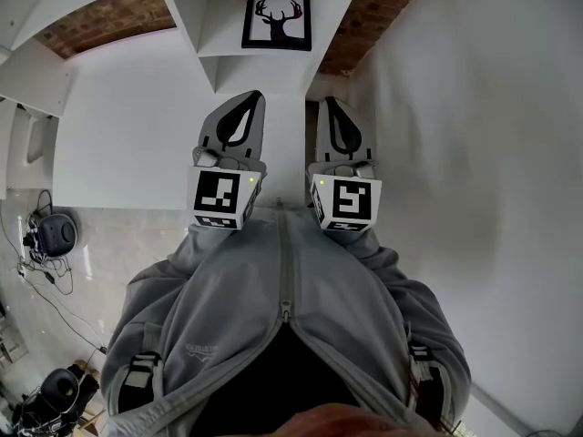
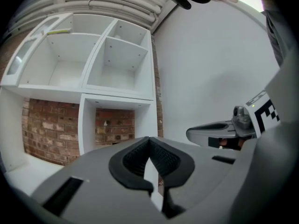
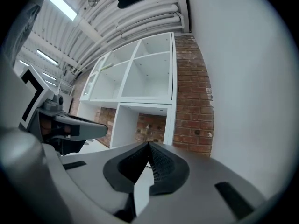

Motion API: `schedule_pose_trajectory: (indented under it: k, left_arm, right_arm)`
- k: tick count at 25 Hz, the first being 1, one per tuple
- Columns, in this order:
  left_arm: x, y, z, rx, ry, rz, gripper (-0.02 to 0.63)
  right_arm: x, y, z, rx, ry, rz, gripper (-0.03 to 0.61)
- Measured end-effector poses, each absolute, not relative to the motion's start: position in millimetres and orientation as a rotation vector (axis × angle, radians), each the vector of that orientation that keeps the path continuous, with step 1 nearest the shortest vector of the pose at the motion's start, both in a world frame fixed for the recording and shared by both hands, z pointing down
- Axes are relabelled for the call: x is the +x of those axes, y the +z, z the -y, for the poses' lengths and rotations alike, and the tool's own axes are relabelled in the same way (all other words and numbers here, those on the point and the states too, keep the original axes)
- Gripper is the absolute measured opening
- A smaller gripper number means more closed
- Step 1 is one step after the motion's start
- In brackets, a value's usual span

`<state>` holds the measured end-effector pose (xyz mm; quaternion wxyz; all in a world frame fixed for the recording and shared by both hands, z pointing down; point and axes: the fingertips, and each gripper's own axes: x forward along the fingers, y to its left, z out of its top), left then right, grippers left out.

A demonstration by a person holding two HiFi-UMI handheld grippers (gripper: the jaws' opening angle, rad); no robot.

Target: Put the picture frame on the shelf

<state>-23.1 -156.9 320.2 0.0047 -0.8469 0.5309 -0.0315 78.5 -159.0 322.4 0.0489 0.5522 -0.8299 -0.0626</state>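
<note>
A black picture frame (image 1: 276, 18) with a deer-head silhouette stands upright in a compartment of the white shelf unit (image 1: 209, 53). Both grippers hang side by side below it, close to the person's chest and well apart from the frame. My left gripper (image 1: 255, 96) is shut with nothing between its pads, and its tips (image 2: 149, 139) meet in the left gripper view. My right gripper (image 1: 326, 101) is shut and empty too, its jaws (image 3: 149, 144) closed together in the right gripper view. The frame is hidden in both gripper views, which show only empty shelf compartments (image 2: 117, 59).
Red brick wall (image 3: 194, 101) shows behind and beside the shelf unit. A plain white wall (image 1: 474, 153) runs along the right. Black devices and cables (image 1: 50, 235) lie on the floor at the left. The person's grey zip jacket (image 1: 282, 308) fills the lower head view.
</note>
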Motion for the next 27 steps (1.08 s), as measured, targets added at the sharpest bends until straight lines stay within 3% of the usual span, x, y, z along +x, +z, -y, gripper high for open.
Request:
schedule_pose_trajectory:
  k: [27]
  left_arm:
    - [-22, 322, 129, -2.609, -0.100, -1.659, 0.008]
  right_arm:
    - [63, 314, 130, 1.591, -0.247, 2.628, 0.028]
